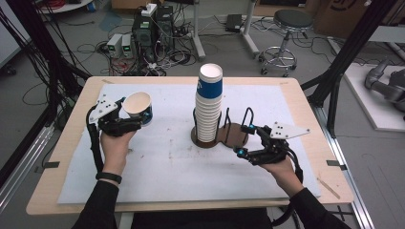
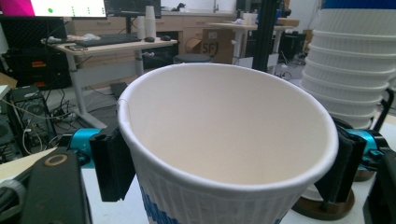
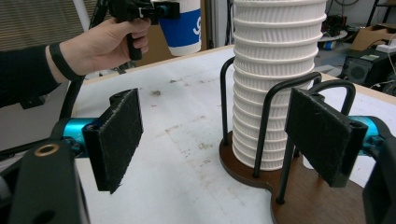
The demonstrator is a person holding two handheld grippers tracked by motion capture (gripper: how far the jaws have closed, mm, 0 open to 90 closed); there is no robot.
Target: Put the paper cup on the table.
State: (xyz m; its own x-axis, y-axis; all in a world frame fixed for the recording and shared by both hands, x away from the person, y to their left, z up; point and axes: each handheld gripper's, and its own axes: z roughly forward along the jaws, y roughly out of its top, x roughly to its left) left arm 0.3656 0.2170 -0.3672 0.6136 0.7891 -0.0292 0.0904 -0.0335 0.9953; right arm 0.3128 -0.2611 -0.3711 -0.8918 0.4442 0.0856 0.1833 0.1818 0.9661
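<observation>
Left claw (image 1: 125, 116) clamps a single paper cup (image 1: 138, 108), held above the bench (image 1: 157, 162), left of the cup stack (image 1: 208, 107). Right claw (image 1: 244, 140) gapes empty beside the wire holder (image 1: 228, 134). Risk: hard squeeze buckles the cup; a bump topples the stack.

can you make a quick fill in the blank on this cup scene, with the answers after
1. The left claw is shut on a single paper ____.
2. The tall cup stack stands in a wire holder on a dark ____ base.
3. The right claw has its jaws ____, nothing between them.
4. The top cup of the stack has a ____ band.

Missing words: cup; wooden; open; blue
</observation>
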